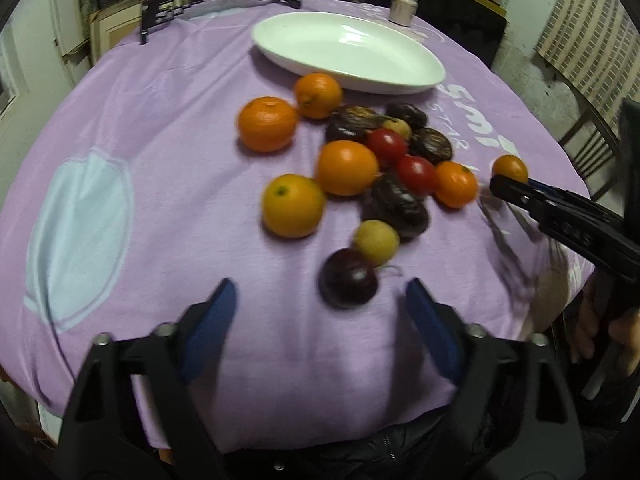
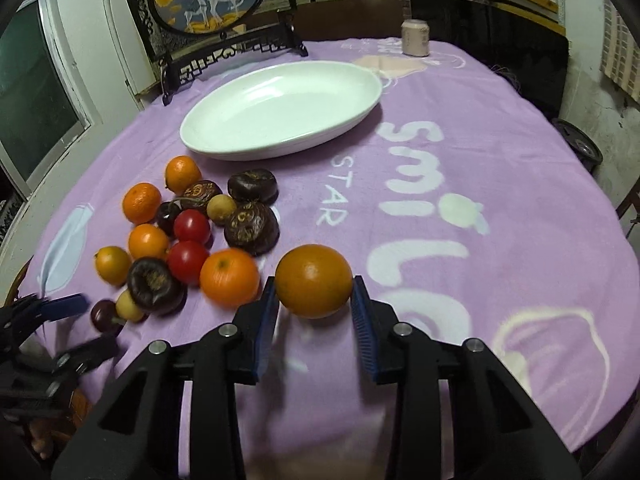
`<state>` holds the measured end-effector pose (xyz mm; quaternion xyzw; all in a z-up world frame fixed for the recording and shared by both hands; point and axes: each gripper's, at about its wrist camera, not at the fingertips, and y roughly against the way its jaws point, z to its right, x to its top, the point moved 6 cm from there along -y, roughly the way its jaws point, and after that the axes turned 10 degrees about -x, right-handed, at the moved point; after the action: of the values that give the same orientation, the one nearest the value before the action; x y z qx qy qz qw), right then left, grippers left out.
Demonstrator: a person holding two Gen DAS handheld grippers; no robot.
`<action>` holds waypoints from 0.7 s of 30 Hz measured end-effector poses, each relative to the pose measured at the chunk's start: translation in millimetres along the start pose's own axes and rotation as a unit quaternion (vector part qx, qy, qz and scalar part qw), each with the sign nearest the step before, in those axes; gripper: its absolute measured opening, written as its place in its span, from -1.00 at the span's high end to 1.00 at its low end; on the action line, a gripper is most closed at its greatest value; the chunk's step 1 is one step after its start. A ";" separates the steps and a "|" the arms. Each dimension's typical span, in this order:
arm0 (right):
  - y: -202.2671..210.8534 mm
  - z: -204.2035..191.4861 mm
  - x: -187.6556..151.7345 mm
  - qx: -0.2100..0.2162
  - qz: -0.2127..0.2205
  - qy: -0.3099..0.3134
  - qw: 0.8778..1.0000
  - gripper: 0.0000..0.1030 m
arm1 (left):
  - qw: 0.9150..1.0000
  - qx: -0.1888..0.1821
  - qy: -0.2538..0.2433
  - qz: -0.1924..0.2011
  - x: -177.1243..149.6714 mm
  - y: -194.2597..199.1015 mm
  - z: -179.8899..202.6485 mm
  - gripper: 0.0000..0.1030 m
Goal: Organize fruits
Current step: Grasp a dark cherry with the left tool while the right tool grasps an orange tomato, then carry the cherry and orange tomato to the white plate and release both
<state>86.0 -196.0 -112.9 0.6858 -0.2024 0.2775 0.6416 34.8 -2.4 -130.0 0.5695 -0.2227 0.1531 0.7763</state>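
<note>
- The white oval dish (image 2: pixel 280 112) sat bare at the far side of the purple cloth (image 2: pixel 460 152), presumably the place meant for the sorted fruit.
- The right gripper (image 2: pixel 314 312) had an orange (image 2: pixel 314 280) between its blue pads (image 2: pixel 362 320), on the near side of the dish; both pads appeared to touch the fruit, so I judged it gripped, probably for carrying to the dish.
- The remaining fruit pile (image 2: pixel 188 240) of oranges, red tomatoes, dark fruits and small yellow ones lay just in front of the dish, nearer its left end.
- The left gripper (image 1: pixel 320 312) hung with jaws spread wide and nothing between them, near a dark plum (image 1: pixel 347 278) at the pile's near edge, farthest from the dish, likely lining up for it.
</note>
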 end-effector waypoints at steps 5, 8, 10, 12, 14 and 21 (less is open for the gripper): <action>13.4 12.0 -9.3 0.000 0.003 -0.014 1.000 0.28 | 1.000 -0.007 -0.016 0.001 4.4 -4.1 11.9 0.04; 15.3 12.7 -9.6 0.005 0.005 -0.016 1.000 0.28 | 1.000 -0.002 -0.019 0.002 6.2 -5.6 12.7 0.40; 15.3 10.6 -10.2 0.011 0.004 -0.015 1.000 0.28 | 1.000 -0.006 -0.020 0.006 6.2 -3.0 13.5 0.40; 14.3 8.3 -10.7 0.013 0.003 -0.012 1.000 0.28 | 1.000 -0.007 -0.023 0.013 7.2 1.9 15.2 0.40; 13.4 6.7 -9.4 0.016 0.002 -0.011 1.000 0.28 | 0.999 -0.006 -0.026 0.023 10.3 8.3 16.2 0.40; 13.0 6.3 8.7 0.029 0.010 -0.009 0.999 0.28 | 0.998 -0.006 -0.042 0.048 48.4 24.5 16.2 0.40</action>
<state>85.1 -202.8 -97.6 0.7044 -0.2071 0.2833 0.6169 61.3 -11.2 -80.8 0.5595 -0.2833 0.1643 0.7614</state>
